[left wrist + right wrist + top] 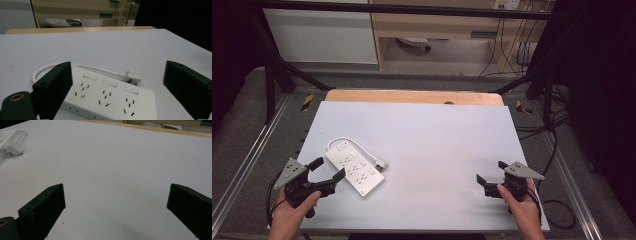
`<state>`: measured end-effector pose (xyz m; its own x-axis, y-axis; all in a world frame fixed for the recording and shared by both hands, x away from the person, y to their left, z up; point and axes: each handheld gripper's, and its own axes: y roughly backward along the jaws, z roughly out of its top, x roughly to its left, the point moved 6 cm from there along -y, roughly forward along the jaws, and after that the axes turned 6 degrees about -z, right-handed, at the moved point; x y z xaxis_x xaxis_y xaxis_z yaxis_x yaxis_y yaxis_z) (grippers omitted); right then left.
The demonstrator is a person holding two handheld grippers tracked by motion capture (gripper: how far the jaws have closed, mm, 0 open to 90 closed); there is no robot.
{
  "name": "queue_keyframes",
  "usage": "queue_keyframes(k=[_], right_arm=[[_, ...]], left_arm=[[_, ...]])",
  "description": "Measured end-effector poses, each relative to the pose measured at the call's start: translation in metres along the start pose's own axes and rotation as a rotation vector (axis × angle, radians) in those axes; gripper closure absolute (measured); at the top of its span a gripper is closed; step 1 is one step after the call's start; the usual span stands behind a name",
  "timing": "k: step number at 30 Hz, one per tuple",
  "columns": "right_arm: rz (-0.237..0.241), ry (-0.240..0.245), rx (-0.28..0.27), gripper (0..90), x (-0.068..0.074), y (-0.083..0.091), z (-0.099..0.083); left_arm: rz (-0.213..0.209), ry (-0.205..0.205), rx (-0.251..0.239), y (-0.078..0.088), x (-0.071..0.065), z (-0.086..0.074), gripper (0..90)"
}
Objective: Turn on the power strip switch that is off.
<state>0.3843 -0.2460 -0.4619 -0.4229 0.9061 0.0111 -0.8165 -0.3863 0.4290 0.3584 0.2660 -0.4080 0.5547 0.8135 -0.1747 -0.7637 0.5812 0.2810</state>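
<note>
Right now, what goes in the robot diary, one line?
left gripper: open, at power strip | right gripper: open, over bare table | nothing held

In the left gripper view the near end of the power strip [107, 100] ran off the bottom edge, and the left jaw covered its near left corner. In the right gripper view the plug [11, 143] and strip were cut by the left edge. In the high view both forearms were cut off at the bottom edge.
</note>
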Motion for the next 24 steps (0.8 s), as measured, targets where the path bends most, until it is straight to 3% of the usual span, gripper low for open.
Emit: queue_keyframes(k=[24], right_arm=[[0.000, 0.005, 0.013, 2.4, 0.001, -0.001, -0.001]], left_arm=[[-0.009, -0.033, 0.010, -0.032, 0.003, 0.019, 9.7]])
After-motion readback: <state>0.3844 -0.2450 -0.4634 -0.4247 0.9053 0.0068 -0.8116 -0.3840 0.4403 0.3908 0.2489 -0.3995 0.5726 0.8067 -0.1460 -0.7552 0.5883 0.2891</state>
